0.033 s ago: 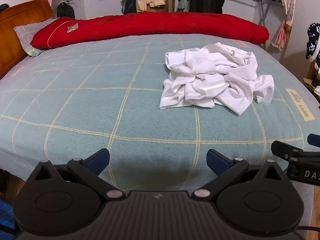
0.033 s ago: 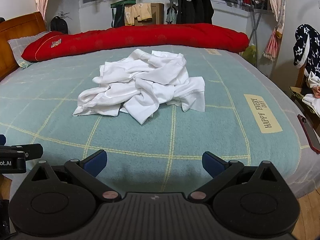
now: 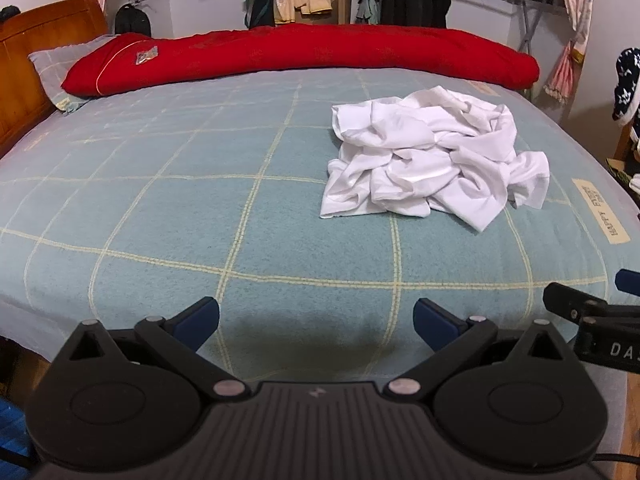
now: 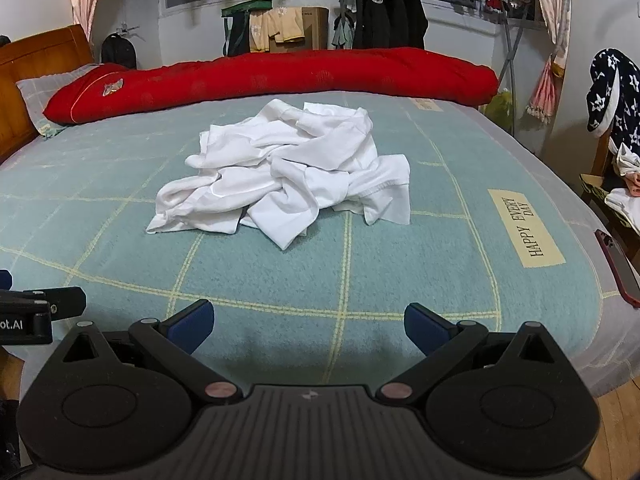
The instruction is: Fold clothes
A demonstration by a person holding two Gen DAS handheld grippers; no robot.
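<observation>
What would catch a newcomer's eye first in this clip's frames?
A crumpled white garment lies heaped on the pale green checked bedspread, near the middle of the bed. Behind it a long red quilt stretches along the far edge, reaching a grey checked pillow at the wooden headboard. In the foreground the left tool and right tool are both wide open, short of the garment.

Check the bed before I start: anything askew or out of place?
Only the white garment: it lies in a crumpled heap on the green blanket, unfolded. A red phone sits at the bed's right edge, near the drop.
</observation>
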